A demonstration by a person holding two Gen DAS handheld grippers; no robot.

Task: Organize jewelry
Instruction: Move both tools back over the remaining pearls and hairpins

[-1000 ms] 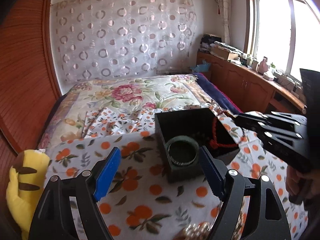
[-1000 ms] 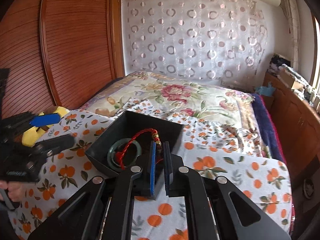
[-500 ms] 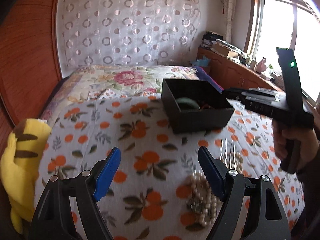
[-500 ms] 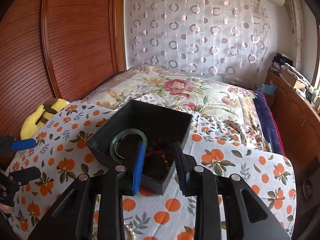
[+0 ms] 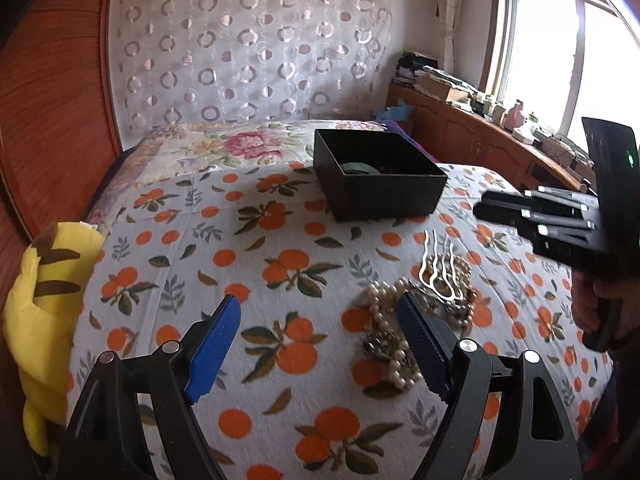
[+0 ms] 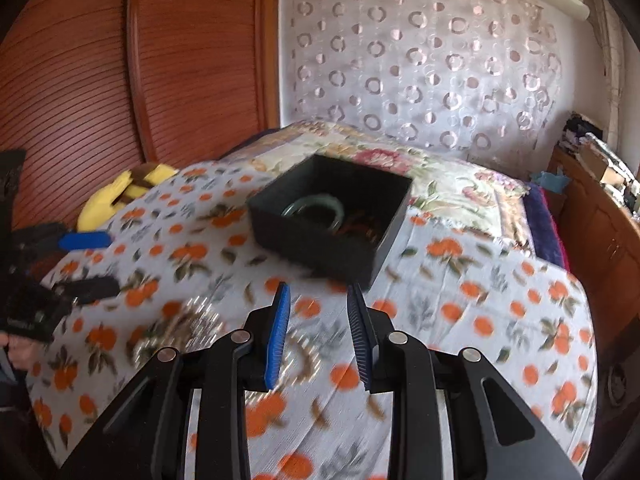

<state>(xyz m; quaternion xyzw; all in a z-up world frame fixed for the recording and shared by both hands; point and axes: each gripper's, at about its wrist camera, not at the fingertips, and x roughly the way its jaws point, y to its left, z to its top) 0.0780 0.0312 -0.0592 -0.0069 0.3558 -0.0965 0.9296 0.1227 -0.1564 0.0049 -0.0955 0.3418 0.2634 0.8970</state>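
A black box sits on the bed's orange-print cover with a green bangle already inside. Nearer than the box lies a loose heap: a pearl necklace tangled with a silver hair fork. The left tongs stand wide and empty just short of the pearls; the right tongs are partly open with nothing between them. The strand looks limp and slippery, likely to snag, so pinch a bunched part; the fork looks stiff and is best taken at its bend
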